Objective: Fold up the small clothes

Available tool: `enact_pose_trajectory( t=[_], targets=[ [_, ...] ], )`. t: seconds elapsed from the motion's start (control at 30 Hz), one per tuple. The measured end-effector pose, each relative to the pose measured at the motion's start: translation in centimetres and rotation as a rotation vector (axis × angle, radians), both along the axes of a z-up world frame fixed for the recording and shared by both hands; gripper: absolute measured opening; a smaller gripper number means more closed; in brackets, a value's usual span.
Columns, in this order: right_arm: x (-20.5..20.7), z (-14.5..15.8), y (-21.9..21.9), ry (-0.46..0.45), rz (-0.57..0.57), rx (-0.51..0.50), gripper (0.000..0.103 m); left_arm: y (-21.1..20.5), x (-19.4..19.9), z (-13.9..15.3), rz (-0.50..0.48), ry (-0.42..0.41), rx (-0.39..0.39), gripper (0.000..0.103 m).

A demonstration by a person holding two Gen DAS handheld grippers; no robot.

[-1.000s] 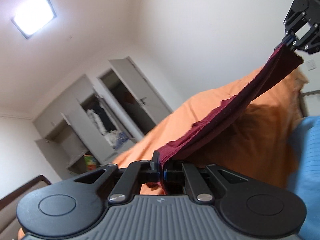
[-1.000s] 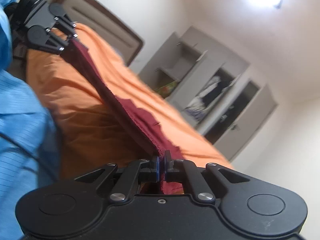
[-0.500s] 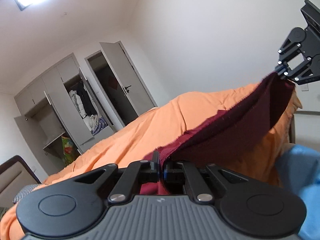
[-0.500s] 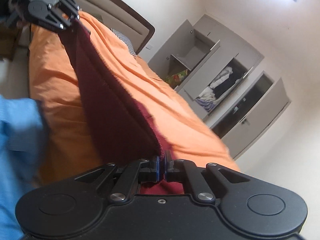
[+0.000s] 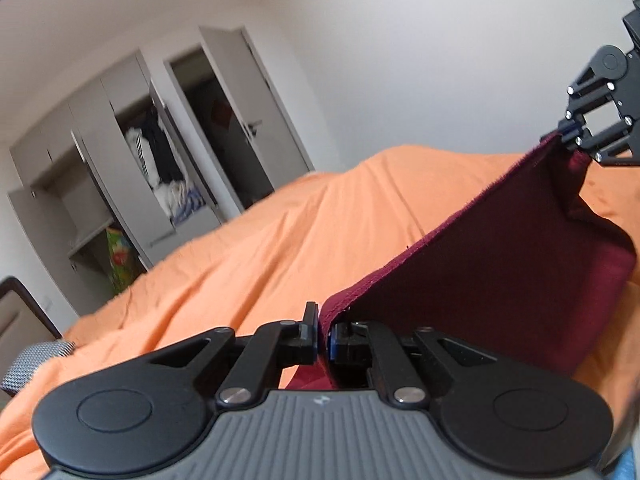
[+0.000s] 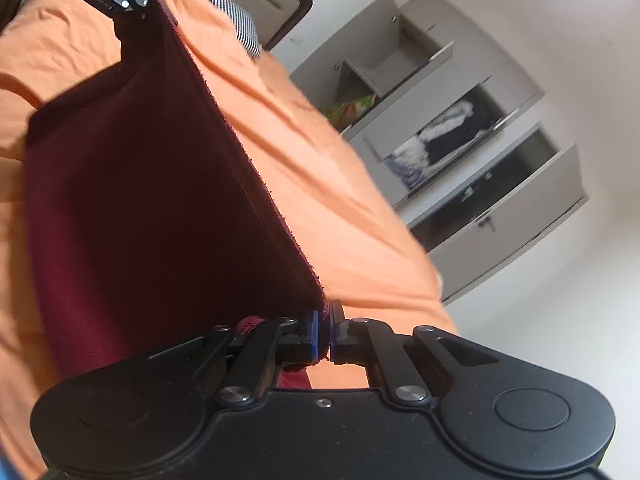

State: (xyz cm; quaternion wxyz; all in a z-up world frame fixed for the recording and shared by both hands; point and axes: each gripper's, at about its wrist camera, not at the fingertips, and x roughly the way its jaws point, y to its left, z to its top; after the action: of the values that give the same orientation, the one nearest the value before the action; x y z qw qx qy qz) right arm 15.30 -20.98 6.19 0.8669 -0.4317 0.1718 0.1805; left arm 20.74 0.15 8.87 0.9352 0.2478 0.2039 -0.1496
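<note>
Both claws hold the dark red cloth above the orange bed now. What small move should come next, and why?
Probably lower both together toward the orange bedcover. The left claw and right claw each pinch an end of the dark red cloth's top edge, which is taut; the cloth hangs, so laying it flat comes first.

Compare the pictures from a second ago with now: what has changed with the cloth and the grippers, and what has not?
The maroon cloth, seen as a thin stretched strip a second ago, now hangs as a broad sheet between the grippers, its lower part draping toward the orange bedcover. Both views have tilted downward, so the ceiling light has left the left view. Unchanged: left gripper and right gripper each stay shut on a top corner.
</note>
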Motion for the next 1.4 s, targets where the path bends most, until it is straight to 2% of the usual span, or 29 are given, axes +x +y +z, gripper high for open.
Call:
enact_pose_trajectory(
  t=[0.27, 0.43, 0.53, 0.6, 0.63, 0.67, 0.7, 0.73, 0.77, 0.87, 0.97, 1.1, 1.3, 1.4],
  targets=[
    [9.8, -3.8, -0.5, 0.138, -0.056, 0.097, 0.004, 1.8, 10.2, -3.6, 0.033, 0.165, -0.016, 0.005],
    [13.2, -5.9, -0.4, 0.212, -0.061, 0.127, 0.004, 3.4, 14.2, -6.3, 0.059, 0.263, -0.066, 0.006],
    [14.2, -6.8, -0.3, 0.243, -0.069, 0.149, 0.007, 4.5, 15.8, -7.4, 0.065, 0.307, -0.079, 0.012],
    [14.8, -7.4, -0.9, 0.273, -0.091, 0.180, 0.018, 5.3, 16.2, -8.2, 0.065, 0.330, -0.088, 0.025],
    [15.1, -7.6, -1.1, 0.285, -0.103, 0.195, 0.024, 5.6, 16.3, -8.6, 0.071, 0.341, -0.094, 0.042],
    [15.4, -7.8, -1.4, 0.298, -0.111, 0.212, 0.030, 6.0, 16.4, -9.0, 0.084, 0.352, -0.103, 0.067],
    [15.6, -7.9, -1.6, 0.308, -0.122, 0.233, 0.035, 6.6, 16.5, -9.2, 0.101, 0.357, -0.119, 0.079],
    [15.8, -7.8, -1.9, 0.313, -0.140, 0.256, 0.051, 6.9, 16.5, -9.2, 0.114, 0.355, -0.135, 0.097],
    [15.9, -7.8, -2.2, 0.313, -0.157, 0.279, 0.066, 7.4, 16.3, -9.2, 0.121, 0.353, -0.153, 0.101],
    [16.6, -7.6, -3.6, 0.342, -0.206, 0.374, 0.086, 9.1, 15.9, -9.3, 0.103, 0.380, -0.211, 0.102],
    [17.1, -7.1, -5.2, 0.358, -0.274, 0.474, 0.097, 10.2, 15.3, -9.4, 0.114, 0.386, -0.251, 0.102],
    [16.9, -6.5, -7.6, 0.346, -0.339, 0.574, 0.102, 12.3, 14.3, -9.3, 0.143, 0.383, -0.362, 0.102],
    [16.2, -7.1, -10.2, 0.257, -0.503, 0.613, 0.102, 17.2, 13.3, -9.7, 0.249, 0.388, -0.598, 0.102],
    [14.1, -7.1, -11.1, 0.206, -0.520, 0.675, 0.102, 19.0, 11.7, -9.5, 0.284, 0.357, -0.652, 0.102]
  ],
)
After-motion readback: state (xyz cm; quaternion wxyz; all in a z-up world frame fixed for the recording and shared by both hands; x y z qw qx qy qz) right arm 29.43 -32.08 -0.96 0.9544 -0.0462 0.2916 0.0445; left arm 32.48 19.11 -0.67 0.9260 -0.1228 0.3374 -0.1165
